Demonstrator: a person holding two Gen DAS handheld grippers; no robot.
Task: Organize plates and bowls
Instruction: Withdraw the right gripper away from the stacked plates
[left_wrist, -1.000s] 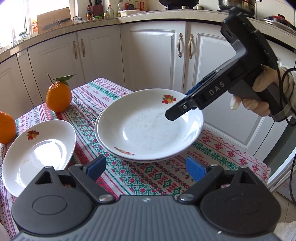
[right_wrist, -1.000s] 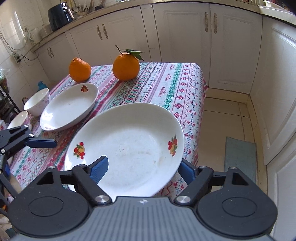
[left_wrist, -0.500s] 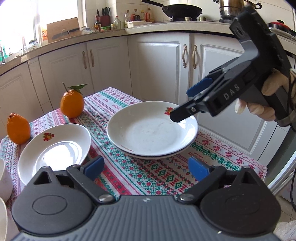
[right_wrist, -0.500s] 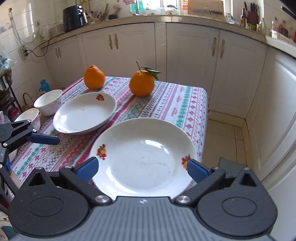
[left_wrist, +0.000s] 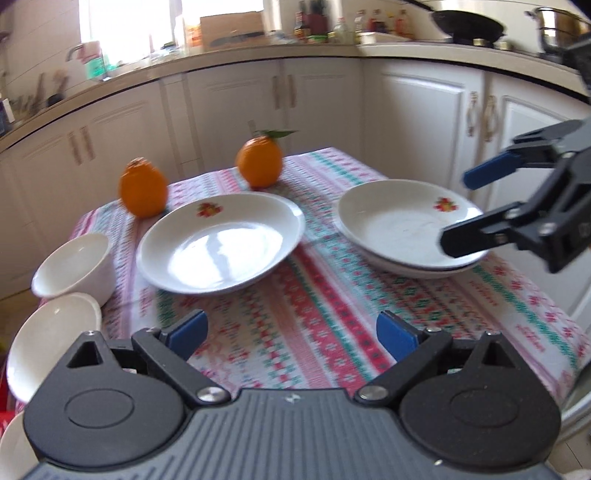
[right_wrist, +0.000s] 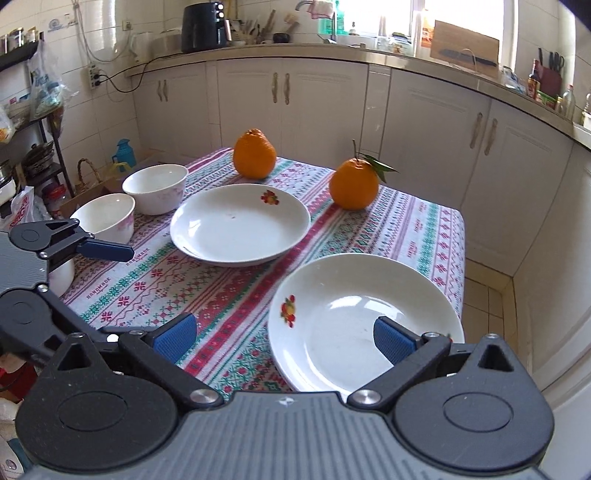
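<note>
Since half a second earlier: pulled both grippers back and up from the stack of two white ceramic plates with fruit decals; more table in view, stack untouched on the patterned woven tablecloth.

Right gripper: spread wide, empty. Stack directly below and ahead of it, right blue pad over the stack's near basin, left pad over bare cloth.

Left gripper: also wide apart, nothing held, hovering over cloth at the near table edge.

Remaining single white shallow plate with fruit decal: ahead and slightly left of the left gripper, near; ahead-left of the right gripper, farther off, past the stack. Left gripper judged the nearer one. Round, so no long axis; resting flat, basin up, decal on the far rim away from both grippers. Near rim facing the left gripper, clear for an edge pinch.

Two white ceramic bowls: upright, mouths up, side by side, just left of the single plate, at the table's left edge beside the left gripper. No long axis either.

Two oranges beyond the plates, apart from them, not in the approach path.

Judgement: two plates stacked, one plate plus bowls left. Next likely move: left gripper forward to the single plate's near rim, then carry right onto the stack.
</note>
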